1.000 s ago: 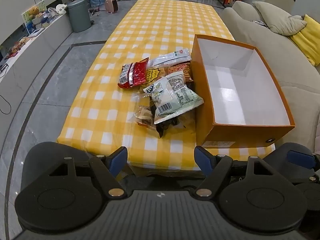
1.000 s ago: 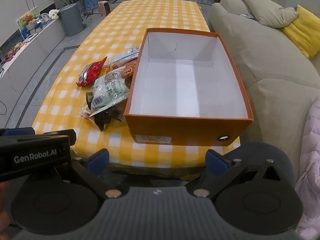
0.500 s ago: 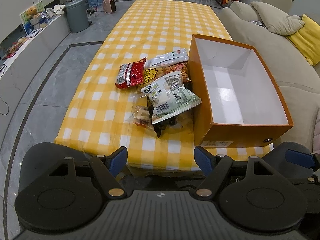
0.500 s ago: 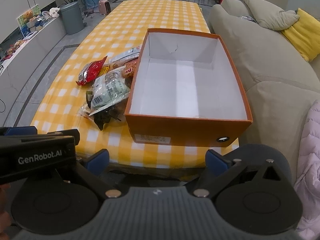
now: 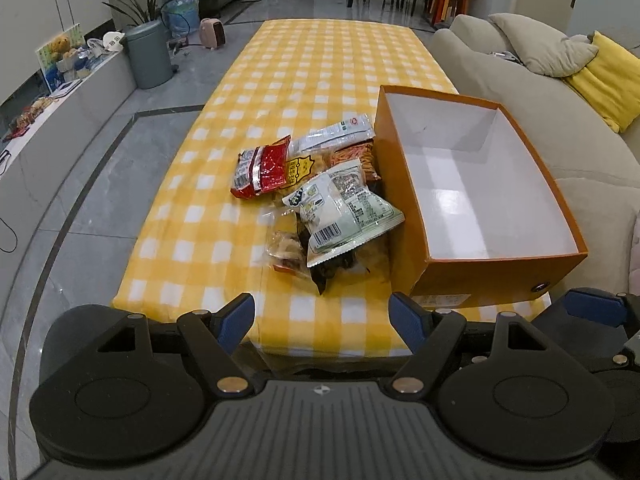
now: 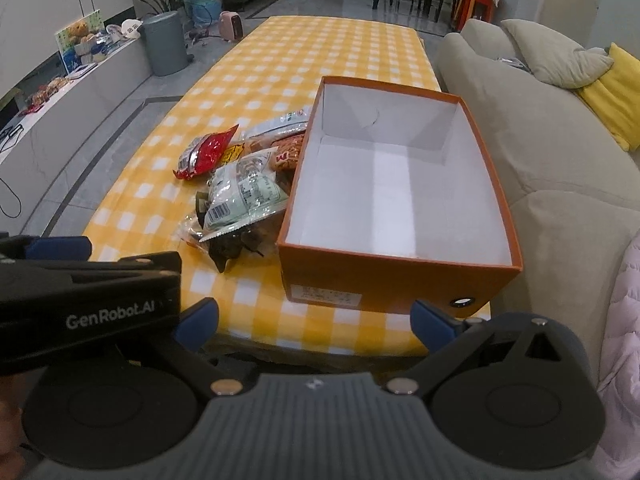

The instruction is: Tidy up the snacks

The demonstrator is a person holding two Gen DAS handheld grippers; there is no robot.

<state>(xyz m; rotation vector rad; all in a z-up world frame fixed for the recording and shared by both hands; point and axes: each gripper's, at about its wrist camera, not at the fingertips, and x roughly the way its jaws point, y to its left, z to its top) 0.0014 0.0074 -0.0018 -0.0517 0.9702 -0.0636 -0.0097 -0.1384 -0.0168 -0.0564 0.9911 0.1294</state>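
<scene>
Both tools hang short of the near table edge, nothing in either. My left gripper has its blue-tipped fingers spread wide; my right gripper is spread just as wide. I hold them back here, I judge, to size up the pile before committing to a first pick.

Landmark: the orange cardboard box, lidless, white and smooth inside, bare. It sits at the near corner of the table on the sofa side, long axis running away from me. Rigid walls, crisp corners, a label and a small eyelet on the near face.

The snacks all lie heaped against the box's left wall, touching it, none inside yet. Topmost: a pale green-and-white pouch, puffed, glossy film, barcode facing up, crimped lower seam. Under it, toward me, a clear crinkly bag of dark pieces. Further left of the box, a red foil packet, shiny and wrinkled, overlapping a yellow-labelled pack. At the far end of the heap, a flat white-and-clear sachet and an orange packet pressed against the box wall.

The yellow-and-white checked tablecloth looks soft, draped over the edge.

Heaped so near the box, each move should be short. Slick film may slip; the pouch on top seems the natural first grab.
</scene>
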